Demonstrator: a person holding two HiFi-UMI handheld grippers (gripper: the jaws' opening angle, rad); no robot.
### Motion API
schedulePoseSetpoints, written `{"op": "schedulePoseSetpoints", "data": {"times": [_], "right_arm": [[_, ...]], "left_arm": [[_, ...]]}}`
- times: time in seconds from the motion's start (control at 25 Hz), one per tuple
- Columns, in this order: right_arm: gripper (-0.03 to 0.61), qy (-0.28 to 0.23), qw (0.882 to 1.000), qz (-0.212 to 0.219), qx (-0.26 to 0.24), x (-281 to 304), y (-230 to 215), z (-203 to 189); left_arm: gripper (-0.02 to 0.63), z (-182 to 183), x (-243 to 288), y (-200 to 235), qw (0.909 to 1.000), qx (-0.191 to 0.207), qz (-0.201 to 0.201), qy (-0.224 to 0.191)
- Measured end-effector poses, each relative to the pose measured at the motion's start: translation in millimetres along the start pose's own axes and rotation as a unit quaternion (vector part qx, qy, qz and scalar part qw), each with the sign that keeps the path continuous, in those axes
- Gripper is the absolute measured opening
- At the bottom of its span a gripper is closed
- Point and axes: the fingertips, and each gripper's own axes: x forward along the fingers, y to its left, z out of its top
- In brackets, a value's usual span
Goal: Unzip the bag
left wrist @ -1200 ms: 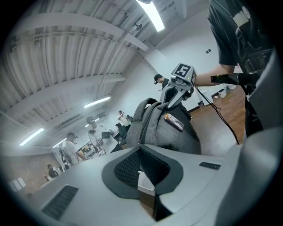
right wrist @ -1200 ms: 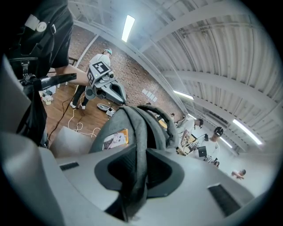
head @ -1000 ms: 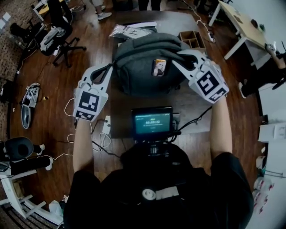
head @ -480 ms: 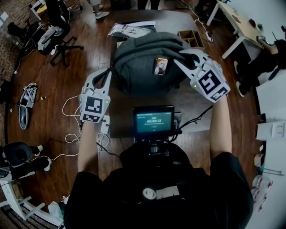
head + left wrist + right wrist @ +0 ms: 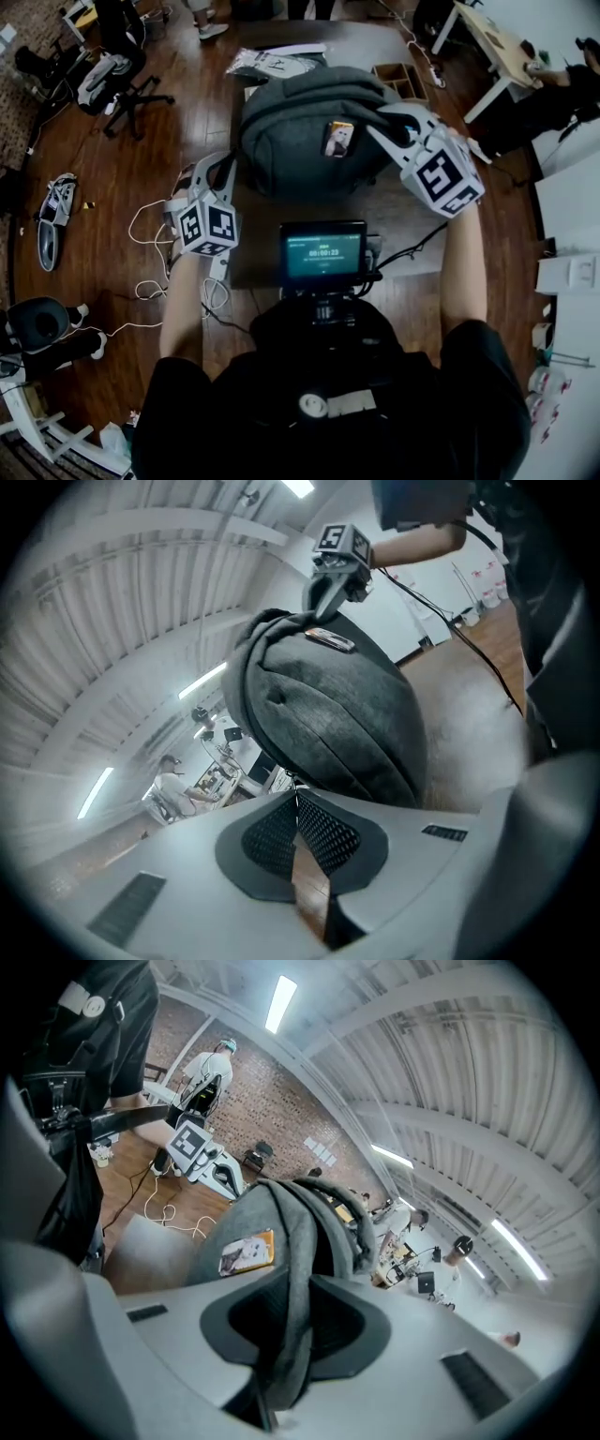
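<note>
Standing on the table [image 5: 405,223], the grey bag [image 5: 298,141] has a grey strap [image 5: 298,1241] near its top pinched in the right gripper [image 5: 386,118]. The left gripper [image 5: 223,169] hangs just beside the bag's lower left side, jaws pressed together on nothing.

bag [image 5: 305,141] on table [image 5: 403,220]; left tool [image 5: 221,163] at its left, right tool [image 5: 386,114] at its right; box [image 5: 401,82] behind.

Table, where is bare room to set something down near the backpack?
Bare: the near strip between backpack and screen, widest toward the table's right corner. Crowded: the far end, with a packet and a wooden box.
</note>
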Motion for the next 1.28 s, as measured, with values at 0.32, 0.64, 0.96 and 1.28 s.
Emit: {"op": "schedulePoseSetpoints", "data": {"times": [0.32,0.64,0.96,1.28], "right_arm": [[0.086,-0.006,1.0,0.001,0.008,0.1,0.7,0.2],[0.086,-0.01,1.0,-0.002,0.014,1.9,4.4,4.7],[0.086,-0.013,1.0,-0.004,0.021,1.9,7.4,7.5],[0.086,-0.013,1.0,0.0,0.023,3.4,11.2,10.4]], "left_arm": [[0.005,-19.8,19.1,-27.6,0.9994,0.022,-0.016,0.023],[0.006,-44.5,36.9,-58.0,0.9988,-0.026,-0.03,0.028],[0.006,-55.3,46.1,-72.3,0.9949,-0.099,-0.015,0.013],[0.006,-61.7,47.9,-82.5,0.9724,-0.229,0.03,-0.033]]}}
